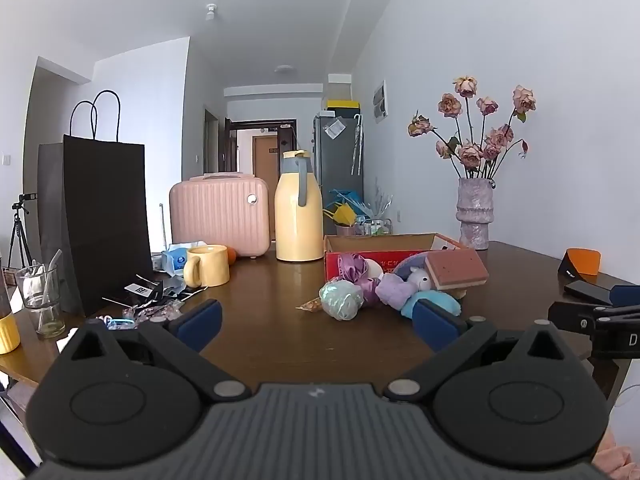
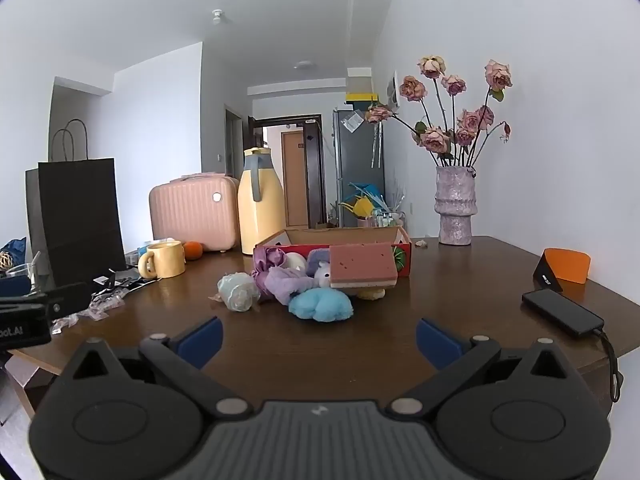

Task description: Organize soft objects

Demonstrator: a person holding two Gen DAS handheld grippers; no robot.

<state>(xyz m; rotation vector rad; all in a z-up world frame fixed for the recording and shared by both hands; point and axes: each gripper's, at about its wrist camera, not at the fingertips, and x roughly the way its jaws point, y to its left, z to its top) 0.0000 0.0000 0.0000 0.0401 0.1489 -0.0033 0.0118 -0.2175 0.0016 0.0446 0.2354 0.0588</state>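
A heap of soft things lies on the brown table (image 1: 280, 332) in front of an open red cardboard box (image 1: 360, 264) (image 2: 348, 240): a pale green mesh ball (image 1: 341, 299) (image 2: 237, 292), purple cloth (image 1: 394, 289) (image 2: 284, 282), a blue plush (image 2: 321, 306) (image 1: 438, 304), a small white plush (image 1: 419, 279) and a pink-brown sponge (image 1: 456, 270) (image 2: 362, 266) leaning on the box. My left gripper (image 1: 316, 322) is open, short of the heap with nothing between its blue pads. My right gripper (image 2: 319, 340) is open too, just before the blue plush.
A yellow thermos (image 1: 299, 216), pink case (image 1: 219, 214), yellow mug (image 1: 208, 266) and black paper bag (image 1: 104, 220) stand at the back left. A vase of dried roses (image 2: 456, 208) is back right. A black phone (image 2: 562, 312) and an orange-black holder (image 2: 564, 266) lie right. Wrappers (image 1: 148, 312) and glasses (image 1: 40, 296) lie left.
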